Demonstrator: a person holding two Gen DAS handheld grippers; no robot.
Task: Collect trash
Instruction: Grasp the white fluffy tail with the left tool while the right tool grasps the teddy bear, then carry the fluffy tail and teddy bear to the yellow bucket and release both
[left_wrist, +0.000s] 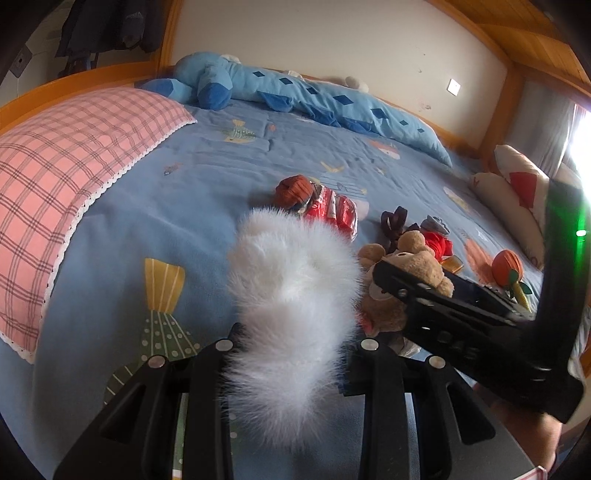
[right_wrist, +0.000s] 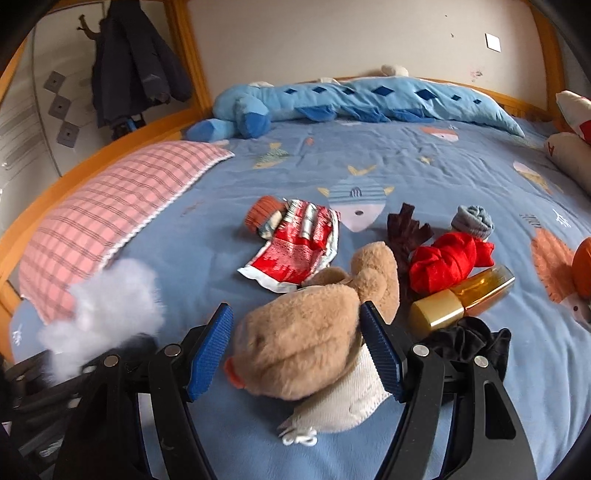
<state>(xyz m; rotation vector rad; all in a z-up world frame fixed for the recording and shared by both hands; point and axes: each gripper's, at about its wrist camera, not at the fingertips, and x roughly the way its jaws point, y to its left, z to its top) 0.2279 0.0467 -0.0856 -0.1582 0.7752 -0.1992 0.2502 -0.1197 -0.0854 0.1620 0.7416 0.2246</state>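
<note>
**A:** ok quick rundown of where you're at. Your left gripper (left_wrist: 291, 354) is clamped on a white fluffy thing (left_wrist: 291, 295), which sticks up between the fingers and blocks a good chunk of the left wrist view. In the right wrist view the same fluff shows as a blurry white puff at lower left (right_wrist: 107, 314), over the edge of the pink plaid pillow (right_wrist: 110, 221).

**B:** and my right one?

**A:** Your right gripper (right_wrist: 295, 354) has its blue pads (right_wrist: 210, 354) spread apart, one on each side of the brown teddy bear (right_wrist: 314, 332). The right pad looks like it's touching the bear; on the left there's a gap. So apart, not squeezing anything.

**B:** where's the actual trash though?

**A:** The crumpled red wrapper (right_wrist: 299, 243) is lying flat on the blue fish-print bedspread (right_wrist: 406, 166), just beyond the bear's ear, with an orange knitted bundle (right_wrist: 264, 214) touching its far left corner. You can see the wrapper from the left side too (left_wrist: 334, 210), peeking out behind the fluff.

**B:** other clutter?

**A:** Right of the bear: dark brown fabric piece (right_wrist: 406, 229), red cloth bundle (right_wrist: 447, 258), grey rolled sock (right_wrist: 472, 221), an amber bottle with a gold cap (right_wrist: 465, 299) lying on its side, and a black scrunchie (right_wrist: 469, 339) right by your right finger. Long blue plush (right_wrist: 369, 99) runs along the far wall.
</note>
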